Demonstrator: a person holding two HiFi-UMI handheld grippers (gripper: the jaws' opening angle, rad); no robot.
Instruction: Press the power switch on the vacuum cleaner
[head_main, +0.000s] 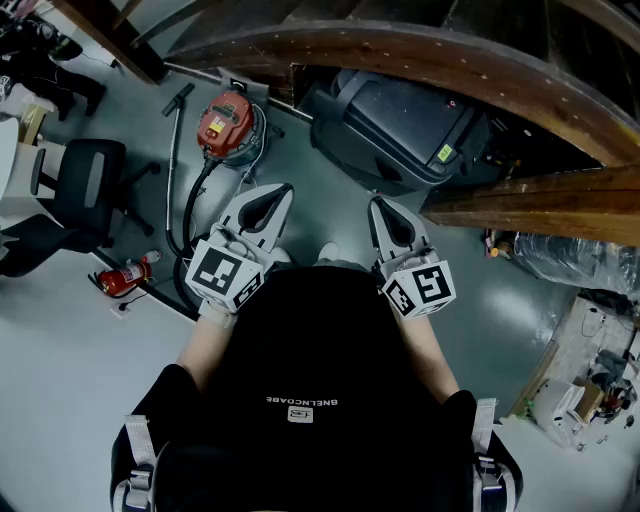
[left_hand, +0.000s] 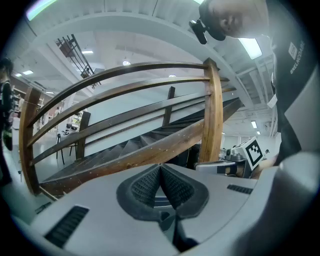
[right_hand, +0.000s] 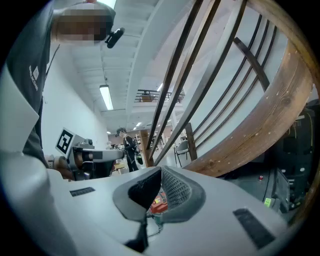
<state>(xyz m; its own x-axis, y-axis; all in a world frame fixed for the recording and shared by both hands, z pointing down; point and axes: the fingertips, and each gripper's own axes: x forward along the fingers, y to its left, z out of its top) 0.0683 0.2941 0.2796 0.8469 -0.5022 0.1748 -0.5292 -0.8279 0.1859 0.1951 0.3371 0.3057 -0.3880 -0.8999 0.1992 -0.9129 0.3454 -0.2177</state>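
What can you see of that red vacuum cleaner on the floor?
The vacuum cleaner is a canister type: a red top with dark fittings sits on a silvery, metal-looking drum. It stands upright on the grey floor beside the wooden stairs. A black hose curves away from its front across the floor, and a pale wand lies alongside. Neither claw touches it: the left claw and right claw, both shut, are held short of it.
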